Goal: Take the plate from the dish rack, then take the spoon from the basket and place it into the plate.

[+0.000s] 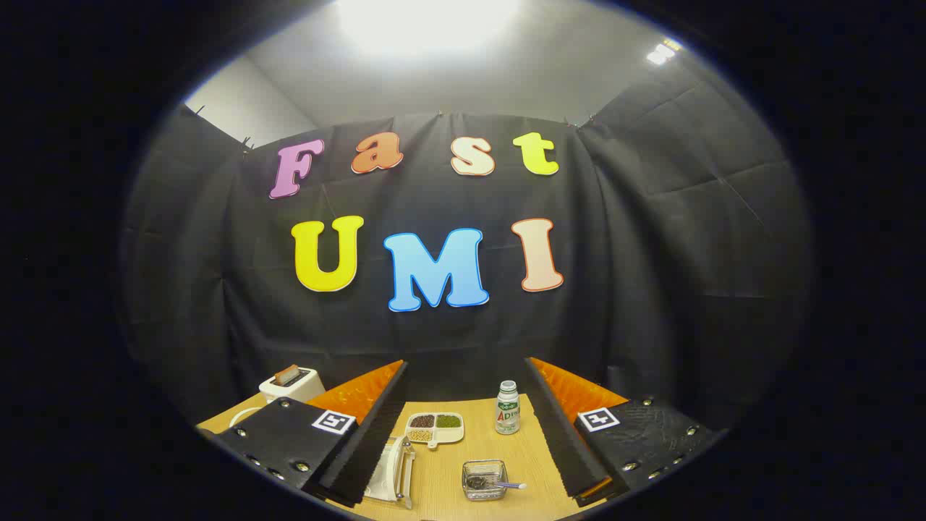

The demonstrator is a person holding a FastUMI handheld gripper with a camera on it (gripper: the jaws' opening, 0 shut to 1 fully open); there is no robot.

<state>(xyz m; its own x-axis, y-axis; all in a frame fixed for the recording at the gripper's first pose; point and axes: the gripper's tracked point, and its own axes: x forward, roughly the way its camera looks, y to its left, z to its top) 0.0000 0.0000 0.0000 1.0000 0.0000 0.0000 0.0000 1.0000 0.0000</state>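
The bench (499,452) is looking like light wood, smooth and a bit shiny. The plate (382,470) standing in the dish rack (402,470) is looking white, smooth and glossy. The rack's bars are looking pale and smooth; metal or plastic is hard to tell. The basket (483,480) is looking clear and shiny, like glass or see-through plastic, and the spoon (506,485) in it is showing a pale smooth handle. The small bottle (507,409) is looking like shiny white plastic with a paper-like label. The tray (435,428) is looking smooth and pale. The toaster (291,384) is looking like smooth white plastic. The claw (463,427) is open, its fingers (365,434) showing rough ribbed insides.
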